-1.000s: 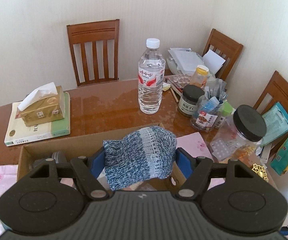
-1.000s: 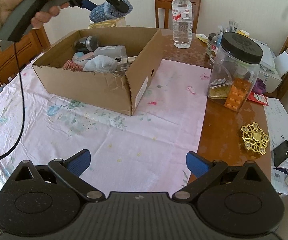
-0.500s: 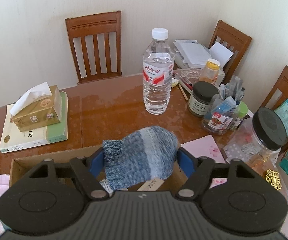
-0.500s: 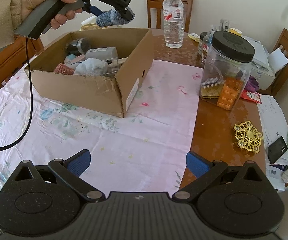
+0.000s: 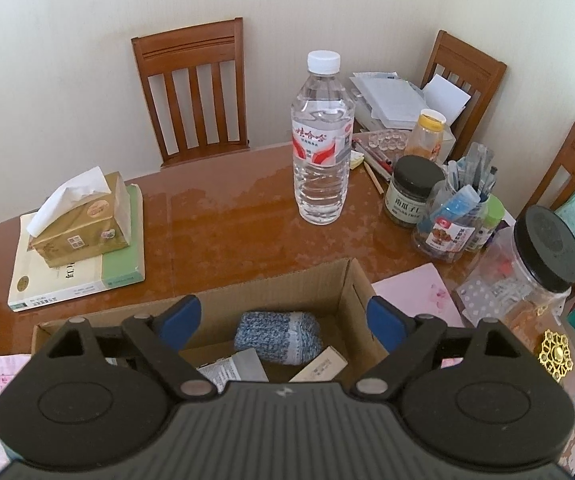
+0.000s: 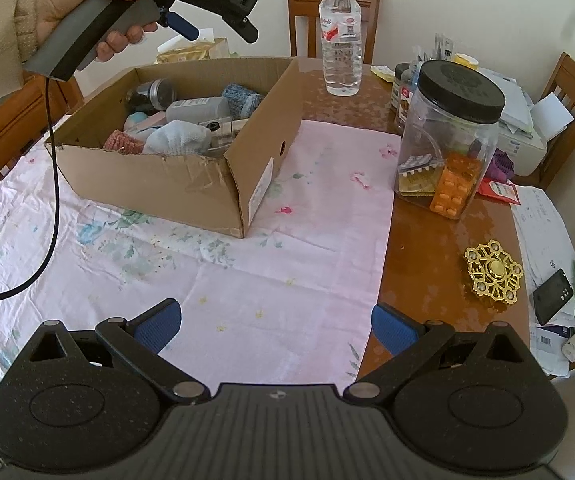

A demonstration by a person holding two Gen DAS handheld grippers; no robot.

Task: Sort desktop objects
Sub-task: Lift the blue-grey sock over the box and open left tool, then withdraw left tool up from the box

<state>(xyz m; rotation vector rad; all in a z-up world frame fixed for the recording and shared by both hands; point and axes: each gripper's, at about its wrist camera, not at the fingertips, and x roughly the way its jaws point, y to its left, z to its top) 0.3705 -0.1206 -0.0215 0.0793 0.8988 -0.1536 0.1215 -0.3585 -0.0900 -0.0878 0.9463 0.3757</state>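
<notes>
Blue knitted sock in the box, both grippers empty

The left hand-held gripper [image 5: 279,320] hangs spread wide, the blue knitted sock [image 5: 277,336] just below it in the cardboard box [image 6: 191,184]. The right hand-held gripper [image 6: 275,326] also gapes empty; ahead to its right, the gold fidget spinner [image 6: 493,272] waits on the bench [image 5: 227,220].

The right gripper [image 6: 275,324] hovers with jaws spread wide over the pink floral cloth [image 6: 271,248]. Beyond it the cardboard box [image 6: 191,184] holds a blue knitted sock [image 6: 241,98] among clutter. A hand [image 6: 87,8] holds the left gripper [image 6: 191,32] above the box, jaws empty
</notes>
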